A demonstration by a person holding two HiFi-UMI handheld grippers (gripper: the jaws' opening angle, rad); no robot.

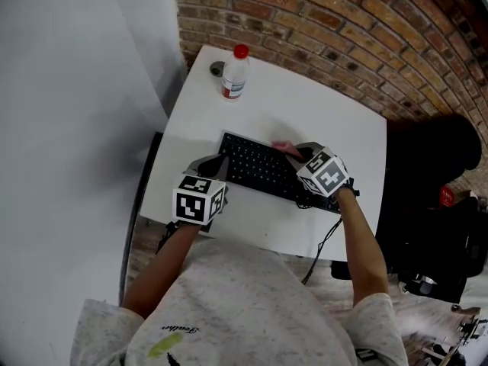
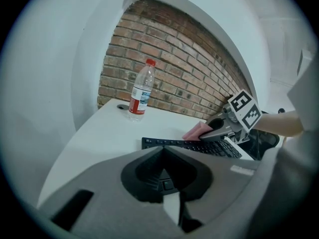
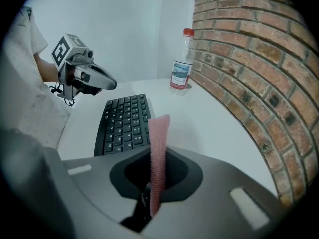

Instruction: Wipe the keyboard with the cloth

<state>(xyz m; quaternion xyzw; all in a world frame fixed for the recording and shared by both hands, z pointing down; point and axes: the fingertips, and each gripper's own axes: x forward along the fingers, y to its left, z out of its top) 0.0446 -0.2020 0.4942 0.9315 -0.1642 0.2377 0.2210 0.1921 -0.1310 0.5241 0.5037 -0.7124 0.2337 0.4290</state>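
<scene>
My right tool (image 1: 301,154) is clamped on the pink cloth (image 1: 283,147), w/ the cloth at the far edge of the keyboard (image 1: 255,166) on the white counter (image 1: 320,113). Left tool (image 1: 219,163): jaws together, nothing btwn them, by the keyboard's left end.

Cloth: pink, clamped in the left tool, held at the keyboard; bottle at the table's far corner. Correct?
One thing is off: the cloth is in the right tool, not the left. The right gripper view shows it pinched between that tool's jaws; the left tool is shut on nothing. The keyboard, bottle and table are as you say.
</scene>
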